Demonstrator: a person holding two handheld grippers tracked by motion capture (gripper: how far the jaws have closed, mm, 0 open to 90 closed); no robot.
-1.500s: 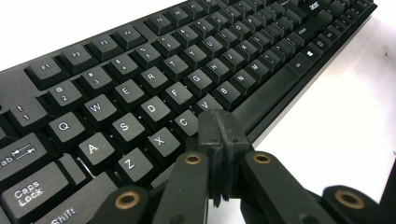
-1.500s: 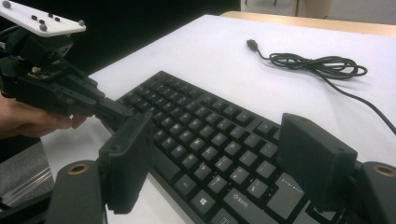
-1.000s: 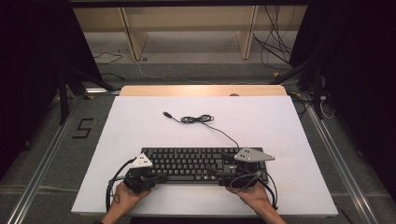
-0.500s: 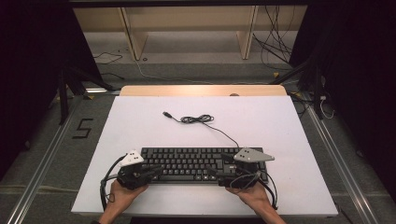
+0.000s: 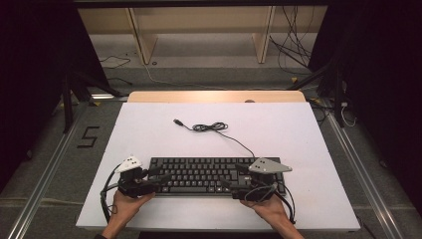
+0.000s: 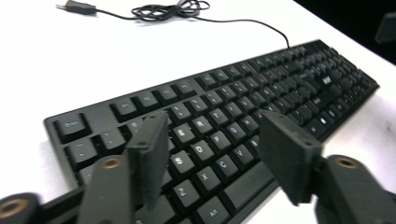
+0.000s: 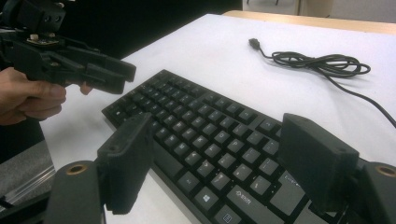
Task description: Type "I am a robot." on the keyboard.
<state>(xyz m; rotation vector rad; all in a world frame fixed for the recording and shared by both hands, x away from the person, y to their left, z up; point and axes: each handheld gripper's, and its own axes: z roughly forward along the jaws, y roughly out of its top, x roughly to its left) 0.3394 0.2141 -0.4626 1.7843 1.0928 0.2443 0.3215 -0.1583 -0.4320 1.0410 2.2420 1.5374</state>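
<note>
A black keyboard (image 5: 199, 174) (image 6: 261, 88) (image 7: 210, 135) lies flat near the front edge of the white table (image 5: 298, 134). Its cable (image 5: 209, 127) (image 7: 322, 63) is coiled farther back and ends in a loose USB plug (image 5: 176, 121). My left gripper (image 5: 155, 180) (image 6: 215, 158) (image 7: 123, 77) hovers at the keyboard's left end. Its jaws have just been opening and nothing is between them. My right gripper (image 5: 230, 184) (image 7: 215, 163) stands open over the keyboard's right end, its jaws wide apart above the keys.
A wooden strip (image 5: 214, 96) borders the table's far side. Behind it stand wooden shelf legs (image 5: 142, 42) and loose floor cables (image 5: 293, 55). A "5" mark (image 5: 88, 137) is on the floor at the left. The back half of the table holds just the cable.
The left gripper has drawn back to the left off the keyboard's end and its jaws have opened. The right gripper and the keyboard have stayed put.
</note>
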